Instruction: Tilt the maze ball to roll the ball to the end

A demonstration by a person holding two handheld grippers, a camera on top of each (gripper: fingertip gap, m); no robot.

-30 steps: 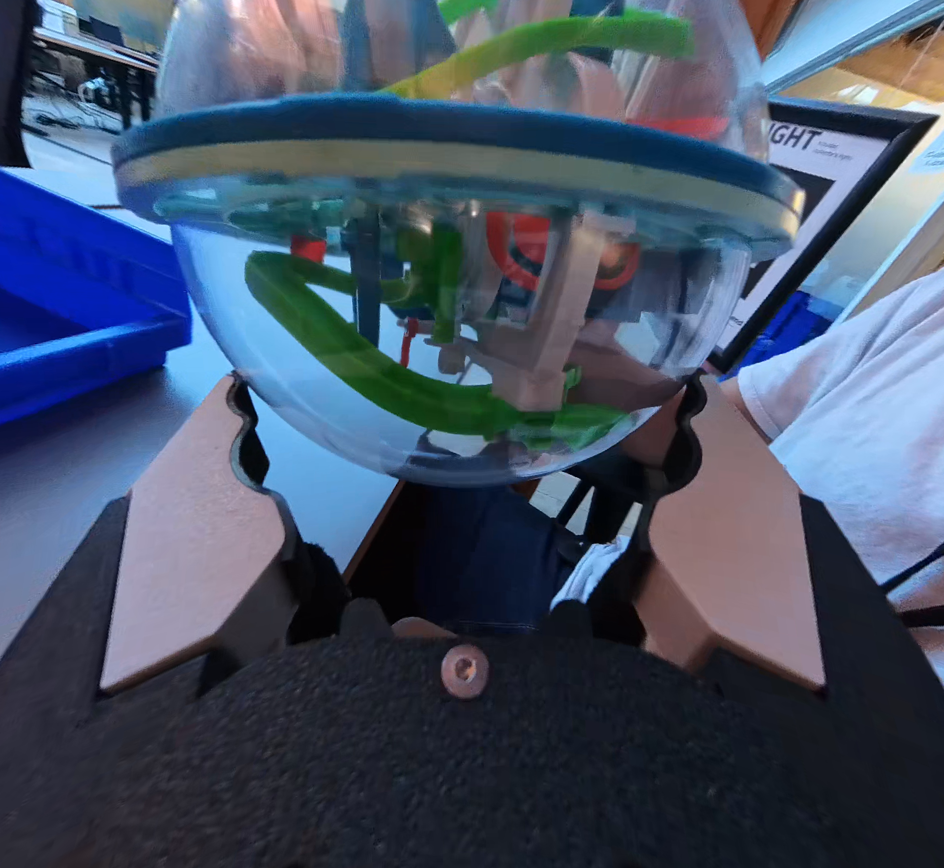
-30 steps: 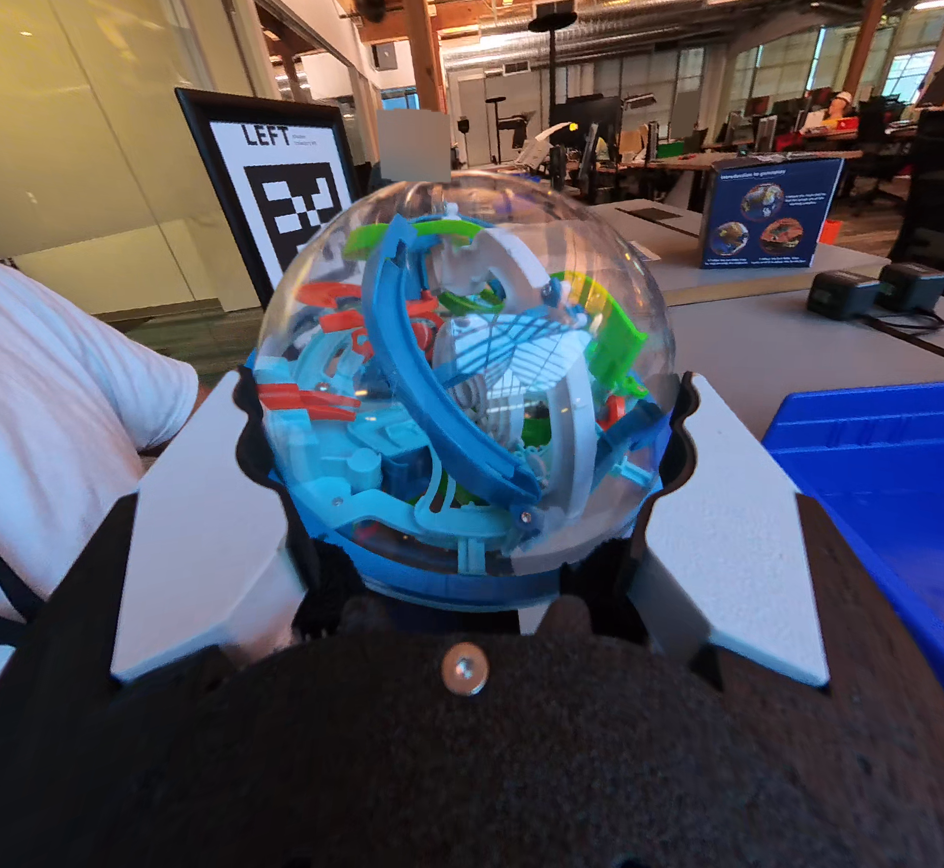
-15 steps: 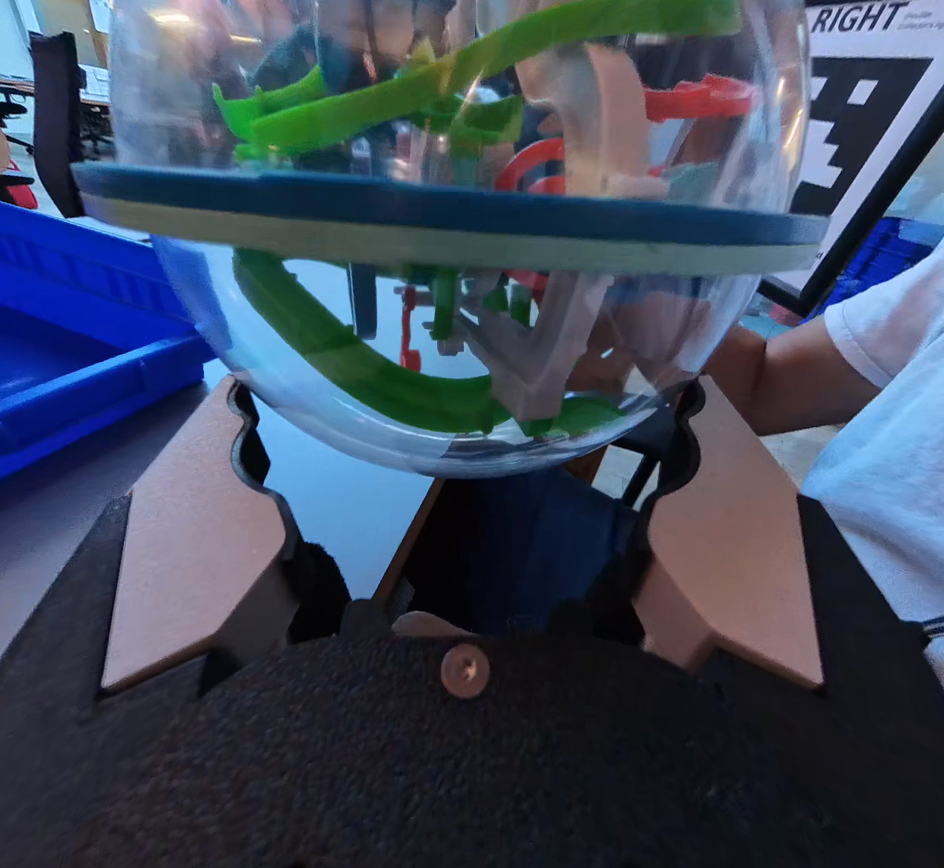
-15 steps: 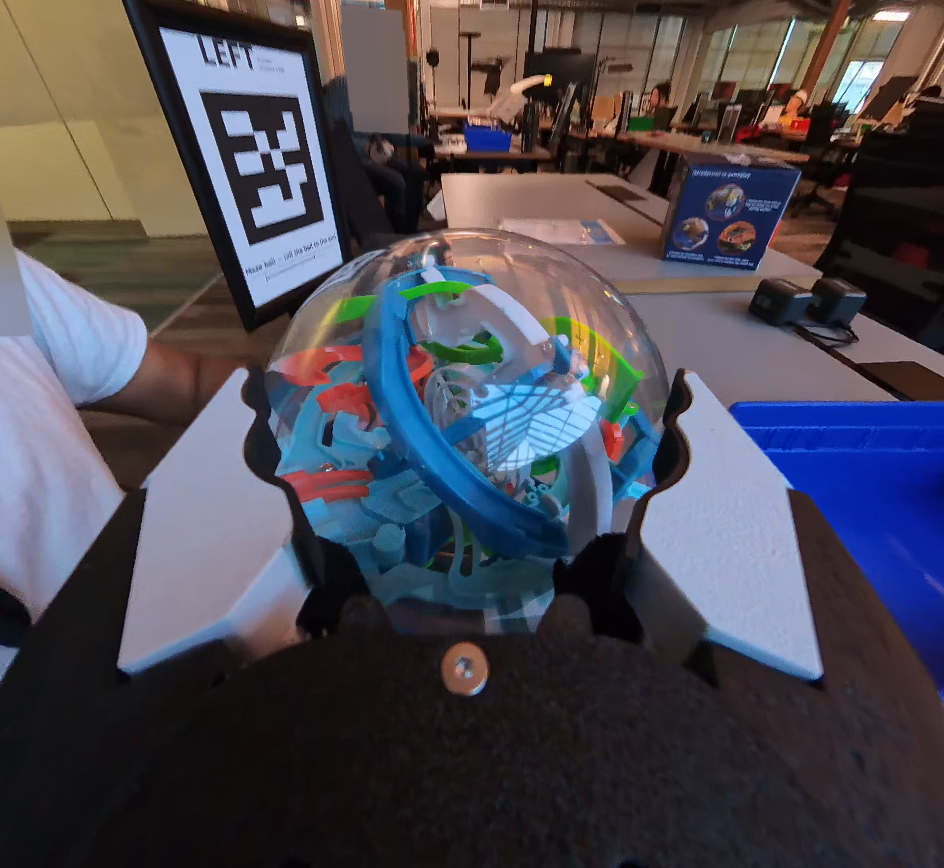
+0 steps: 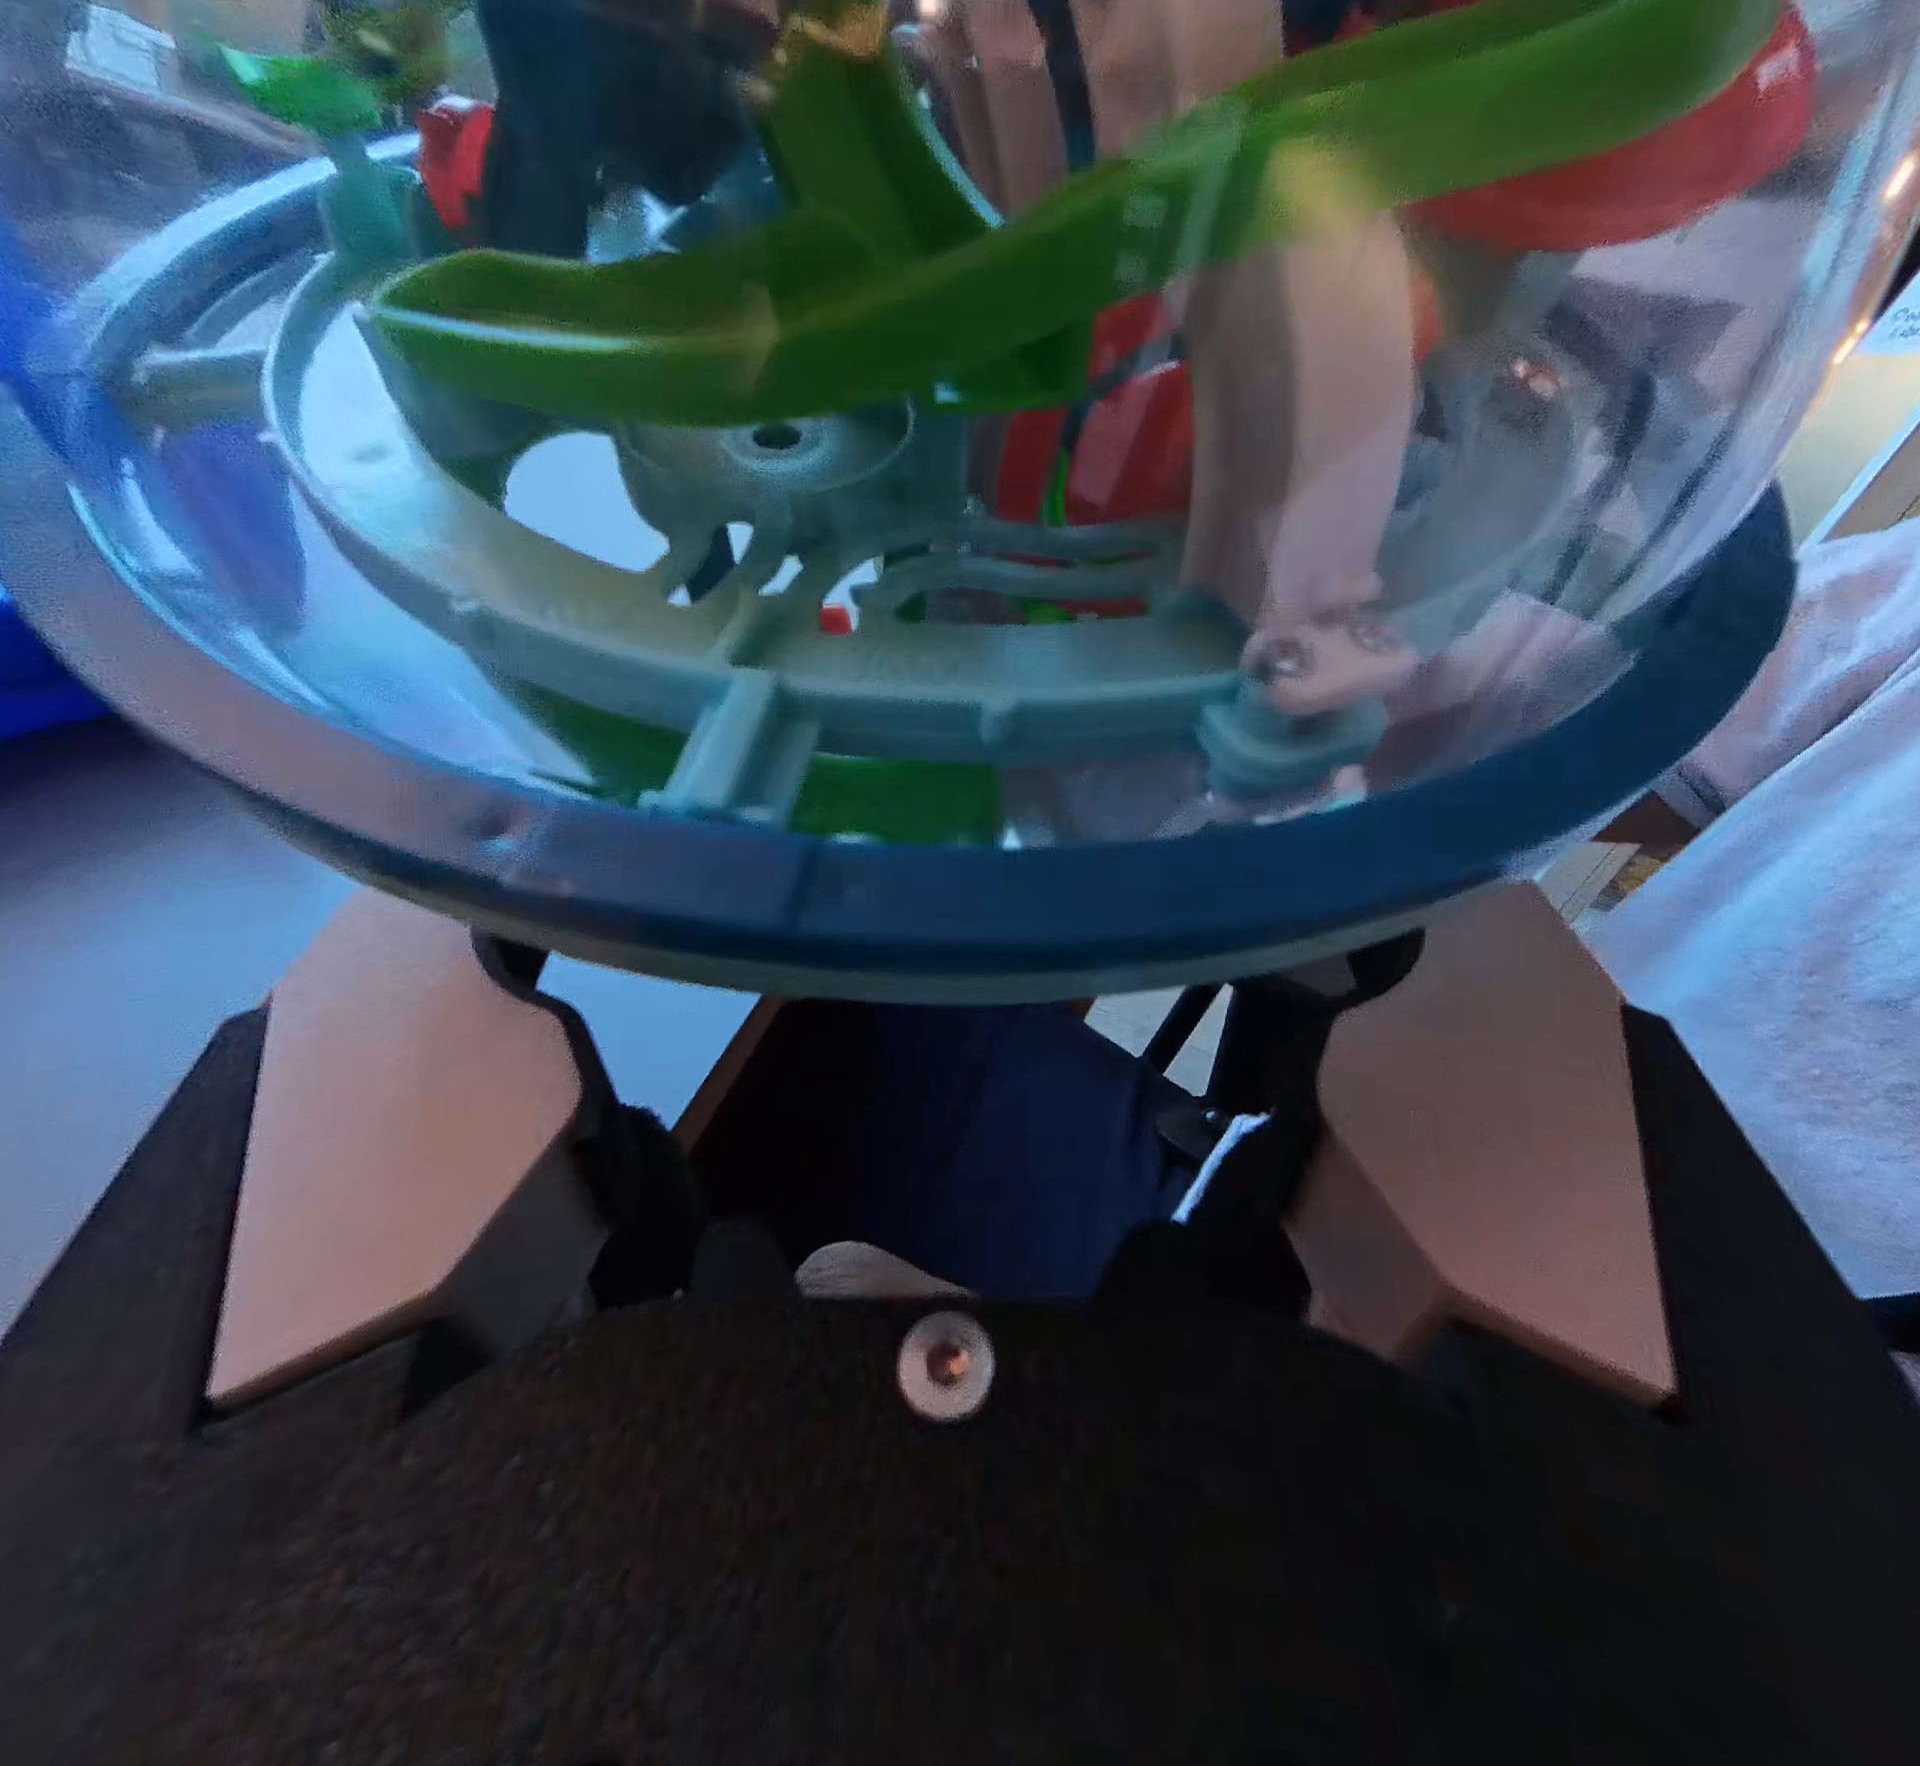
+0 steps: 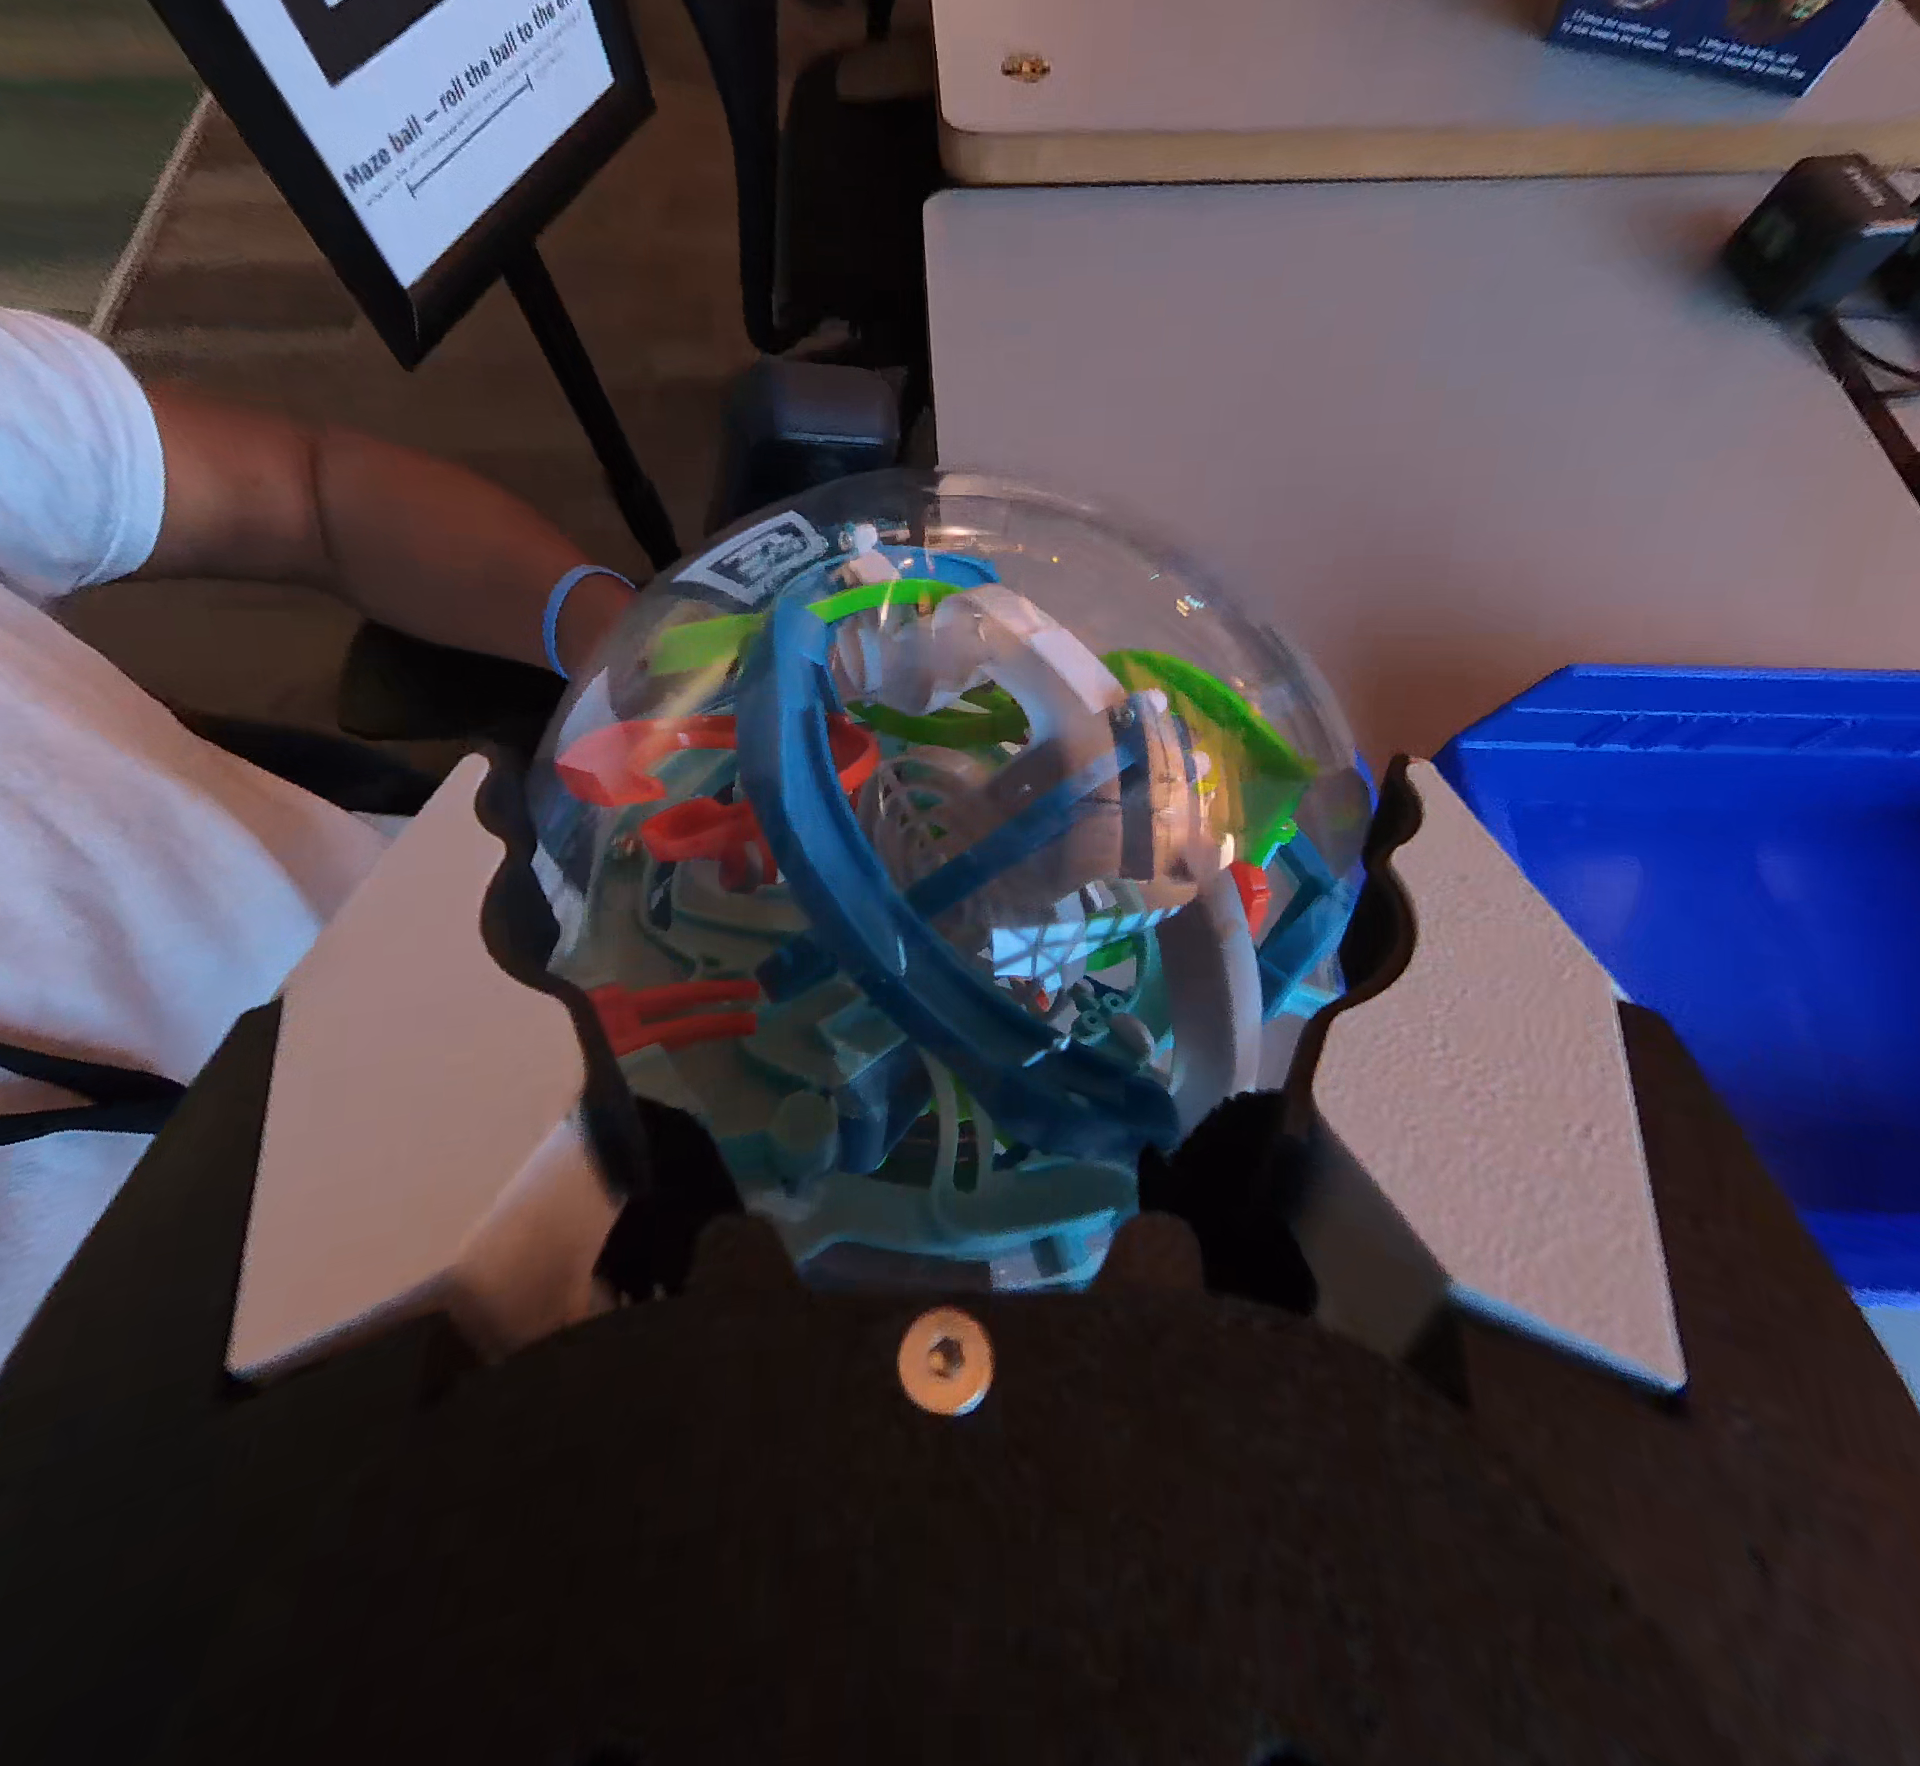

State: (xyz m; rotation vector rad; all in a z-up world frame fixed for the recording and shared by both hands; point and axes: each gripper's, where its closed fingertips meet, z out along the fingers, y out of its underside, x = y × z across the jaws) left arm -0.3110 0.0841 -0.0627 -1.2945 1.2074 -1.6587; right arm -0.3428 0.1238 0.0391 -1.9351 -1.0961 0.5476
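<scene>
Right gripper (image 6: 940, 968) pinching maze ball (image 6: 935, 885) between both pads, sphere lifted clear of grey table (image 6: 1351, 428). Am pitching view downward versus a second ago: table and blue bin (image 6: 1704, 906) now seen from above. Left gripper (image 5: 940, 978) spread wide, cradling beneath navy equator ring (image 5: 1039, 895), ring now lower than before. Green track (image 5: 831, 303) tipping steeper. Cannot find small ball; judging tilt mid-run, end not reached.

Black textured claw bodies; tan left fingers (image 5: 416, 1124); white right fingers (image 6: 1475, 1093); white sleeve (image 6: 62, 449)
</scene>
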